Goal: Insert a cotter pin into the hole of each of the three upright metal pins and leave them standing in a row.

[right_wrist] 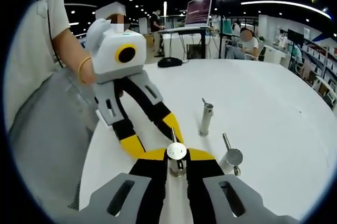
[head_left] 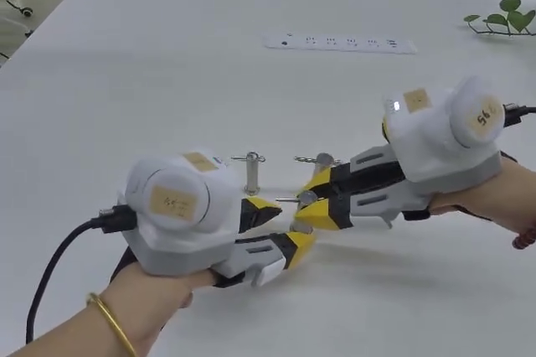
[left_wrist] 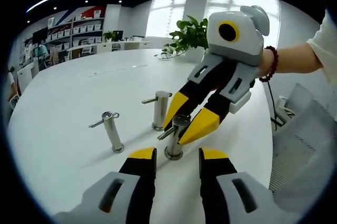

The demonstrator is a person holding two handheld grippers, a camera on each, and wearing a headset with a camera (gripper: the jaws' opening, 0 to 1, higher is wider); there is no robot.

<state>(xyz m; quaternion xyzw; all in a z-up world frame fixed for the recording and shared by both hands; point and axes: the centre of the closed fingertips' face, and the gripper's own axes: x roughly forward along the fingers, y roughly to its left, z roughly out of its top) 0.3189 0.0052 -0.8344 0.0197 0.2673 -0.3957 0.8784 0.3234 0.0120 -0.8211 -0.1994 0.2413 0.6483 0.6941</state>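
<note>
White counter (head_left: 167, 55), matte, bearing all three metal pins upright. Far left in the head view, a black cable (head_left: 50, 265) and a hand (head_left: 159, 298) with a gold bangle (head_left: 113, 323), wrapped around the left gripper (left_wrist: 177, 153). Released: yellow-tipped jaws spread wide, pointing right, flanking the base of the near metal pin (head_left: 307, 198) in the left gripper view, apparently without touching it.

Next to the right, the left metal pin (head_left: 251, 174), standing free and apart from both grippers, with the first cotter pin (head_left: 249, 157) through its head, the looped end plain in the left gripper view.

Then the near metal pin, between the two grippers, with the thin second cotter pin (head_left: 286, 199) sticking out of its head toward the left gripper. How far it goes through the hole: cannot tell.

Just behind and slightly right, the far metal pin (head_left: 323, 160), also crossed by a third cotter pin (head_left: 306, 158), close beside the right gripper's upper jaw.

Right gripper (right_wrist: 177, 154) reaching in from the right, clenched on the head of the near metal pin, yellow jaw tips pressed to either side of it in the right gripper view. A beaded bracelet (head_left: 526, 238) on the wrist behind.

Farther back, a white power strip (head_left: 339, 42); at the top right corner, green leaves of a plant (head_left: 505, 17).
</note>
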